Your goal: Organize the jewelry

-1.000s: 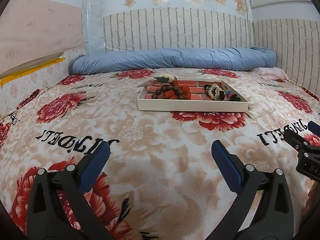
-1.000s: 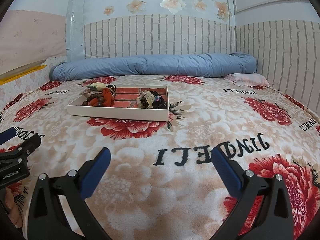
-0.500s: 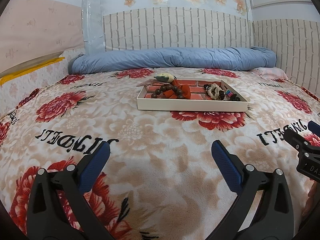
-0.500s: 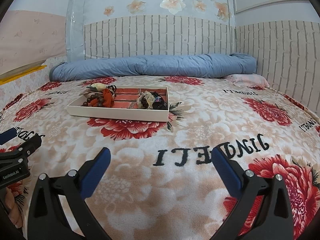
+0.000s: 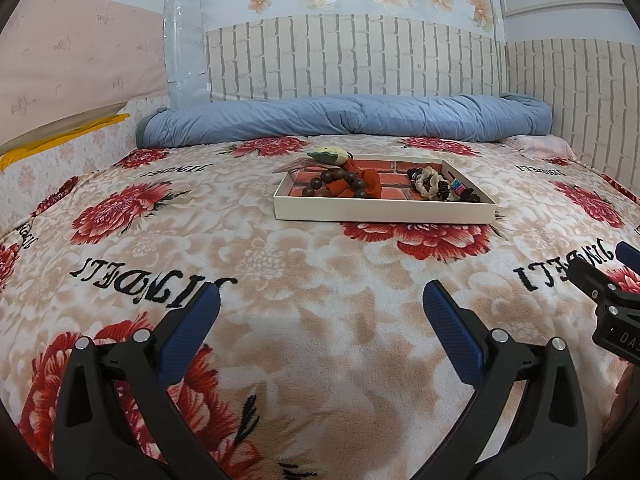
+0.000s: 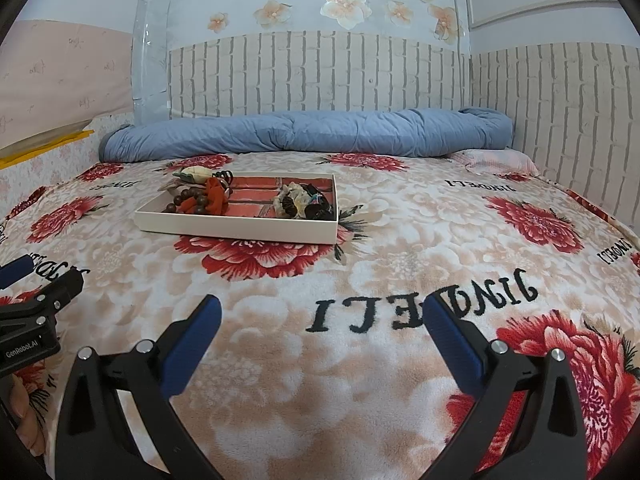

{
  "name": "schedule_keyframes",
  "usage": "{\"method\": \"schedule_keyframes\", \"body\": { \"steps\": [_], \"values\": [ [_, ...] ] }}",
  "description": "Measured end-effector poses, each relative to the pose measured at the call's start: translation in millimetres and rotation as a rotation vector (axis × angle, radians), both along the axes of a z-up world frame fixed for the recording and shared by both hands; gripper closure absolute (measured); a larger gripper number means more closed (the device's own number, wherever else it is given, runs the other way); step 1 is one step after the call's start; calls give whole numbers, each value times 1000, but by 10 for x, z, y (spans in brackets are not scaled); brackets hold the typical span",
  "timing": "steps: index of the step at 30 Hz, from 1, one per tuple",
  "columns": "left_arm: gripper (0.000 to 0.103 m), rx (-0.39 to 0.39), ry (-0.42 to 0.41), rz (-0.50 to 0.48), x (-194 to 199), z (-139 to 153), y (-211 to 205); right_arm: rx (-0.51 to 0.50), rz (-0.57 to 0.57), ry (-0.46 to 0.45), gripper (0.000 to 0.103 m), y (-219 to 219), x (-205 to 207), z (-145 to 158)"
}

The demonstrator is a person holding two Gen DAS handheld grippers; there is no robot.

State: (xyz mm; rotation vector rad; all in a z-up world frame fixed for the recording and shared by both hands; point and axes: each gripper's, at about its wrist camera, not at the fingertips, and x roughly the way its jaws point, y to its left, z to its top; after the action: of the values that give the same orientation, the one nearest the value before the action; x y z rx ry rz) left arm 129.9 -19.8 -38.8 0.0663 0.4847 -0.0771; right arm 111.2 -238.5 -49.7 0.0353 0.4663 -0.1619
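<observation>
A bed [image 5: 320,380] is filling both views, covered by a plush blanket [image 6: 360,392] printed with red flowers and black lettering. A rolled blue quilt [image 5: 360,116] is lying along the far edge of the bed, against the brick-patterned wall [image 5: 352,56]. A shallow white tray [image 5: 384,210] with a red brick-patterned floor is sitting on the blanket in the middle of the bed, well apart from both tools. Inside the tray, toward its left end, a red cloth piece [image 5: 362,182] is lying with a dark wooden bead bracelet [image 5: 332,178] curling around it; toward the right end, a pale beaded bracelet [image 5: 426,178] is resting in a heap with dark hair ties [image 5: 466,196] just beside it. A green and cream leaf-shaped ornament [image 5: 328,156] is sitting on the far left corner of the tray rim. The left tool [image 5: 320,312] is hovering low over the blanket at the near edge of the bed, its blue-padded fingers [image 5: 188,332] spread wide and holding nothing. The right tool [image 6: 320,316] is doing likewise just beside it, fingers [image 6: 452,336] spread wide, nothing between them.
</observation>
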Motion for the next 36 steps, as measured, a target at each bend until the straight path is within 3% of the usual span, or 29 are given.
{"method": "schedule_keyframes", "body": {
  "steps": [36],
  "values": [
    [5, 1, -5, 0, -22, -14, -33, -2, 1, -2, 5, -10, 2, 3]
  ]
}}
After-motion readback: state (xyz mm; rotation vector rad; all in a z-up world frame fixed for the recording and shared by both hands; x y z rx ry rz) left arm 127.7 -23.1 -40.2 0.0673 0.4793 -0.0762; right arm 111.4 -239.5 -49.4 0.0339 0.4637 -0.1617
